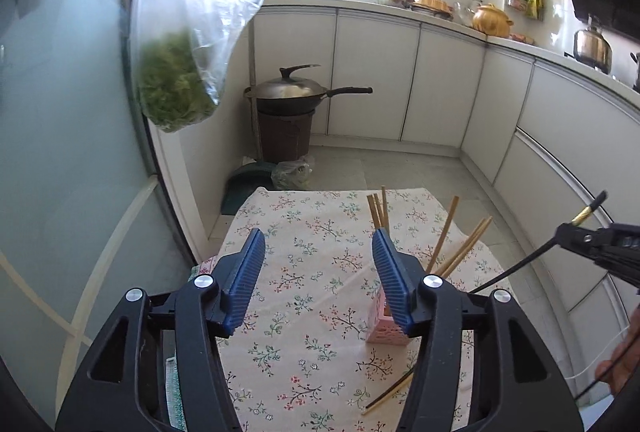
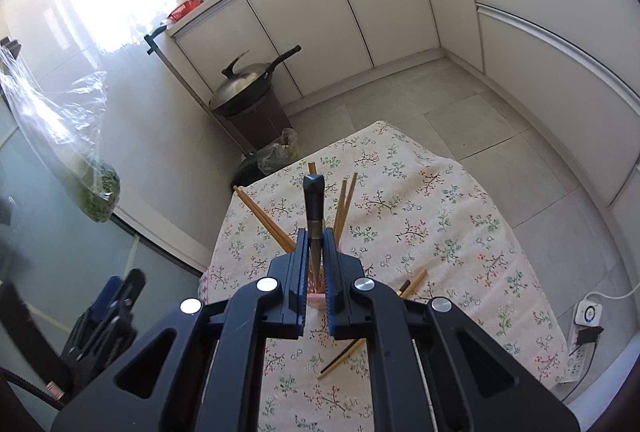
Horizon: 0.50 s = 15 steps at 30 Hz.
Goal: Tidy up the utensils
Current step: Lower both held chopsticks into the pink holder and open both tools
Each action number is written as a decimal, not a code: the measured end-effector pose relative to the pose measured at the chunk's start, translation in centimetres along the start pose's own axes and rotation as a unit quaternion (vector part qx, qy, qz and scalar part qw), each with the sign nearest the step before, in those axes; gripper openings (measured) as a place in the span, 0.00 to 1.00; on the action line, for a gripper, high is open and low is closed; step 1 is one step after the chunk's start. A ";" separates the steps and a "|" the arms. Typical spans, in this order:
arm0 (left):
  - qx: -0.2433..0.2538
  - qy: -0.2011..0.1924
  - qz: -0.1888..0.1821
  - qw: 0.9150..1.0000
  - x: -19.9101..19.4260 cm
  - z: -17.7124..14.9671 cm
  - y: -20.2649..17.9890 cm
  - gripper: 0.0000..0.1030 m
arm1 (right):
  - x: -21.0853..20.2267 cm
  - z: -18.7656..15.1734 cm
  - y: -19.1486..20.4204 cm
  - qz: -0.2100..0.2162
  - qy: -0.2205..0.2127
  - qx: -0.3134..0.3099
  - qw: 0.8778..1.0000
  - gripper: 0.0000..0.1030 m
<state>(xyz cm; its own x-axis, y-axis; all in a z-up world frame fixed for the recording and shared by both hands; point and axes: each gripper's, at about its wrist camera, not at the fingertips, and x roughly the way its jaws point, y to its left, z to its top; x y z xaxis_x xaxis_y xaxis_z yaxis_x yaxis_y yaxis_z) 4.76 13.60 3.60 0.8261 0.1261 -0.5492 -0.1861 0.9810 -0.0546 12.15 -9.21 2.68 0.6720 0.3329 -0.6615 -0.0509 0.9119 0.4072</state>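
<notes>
My left gripper [image 1: 318,236] hangs open over the floral tablecloth [image 1: 312,312] with nothing between its blue pads. Just right of it stands a pink utensil holder [image 1: 384,328] with several wooden chopsticks [image 1: 444,236] leaning out of it. My right gripper [image 2: 316,232] is shut on a black chopstick with a gold band [image 2: 313,200], held upright above the holder [image 2: 316,298]. In the left wrist view that gripper [image 1: 572,232] comes in from the right, the black chopstick [image 1: 512,268] slanting down toward the holder. Two loose chopsticks [image 2: 348,348] lie on the cloth near the front.
A clear bag of greens [image 1: 176,88] hangs at the left by a glass door. A lidded wok [image 1: 288,92] sits on a brown bin beyond the table. White cabinets line the back and right. A power strip [image 2: 584,328] lies on the floor at right.
</notes>
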 end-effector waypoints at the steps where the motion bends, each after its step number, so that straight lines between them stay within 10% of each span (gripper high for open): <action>1: -0.003 0.002 0.000 1.000 0.1 0.0 0.2 0.54 | 0.7 0.1 0.3 -0.003 0.002 -0.001 1.000 0.07; 15: -0.023 0.016 -0.013 1.000 1.2 0.1 1.2 0.55 | 8.6 -1.2 1.7 0.007 0.030 -0.003 1.000 0.10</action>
<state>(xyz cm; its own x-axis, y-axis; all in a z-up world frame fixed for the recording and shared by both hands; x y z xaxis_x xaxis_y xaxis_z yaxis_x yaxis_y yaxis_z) 5.59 14.99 2.95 0.8136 0.0949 -0.5736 -0.1899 0.9759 -0.1079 16.98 -4.48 -3.06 0.6264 0.3585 -0.6922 -0.0635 0.9085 0.4131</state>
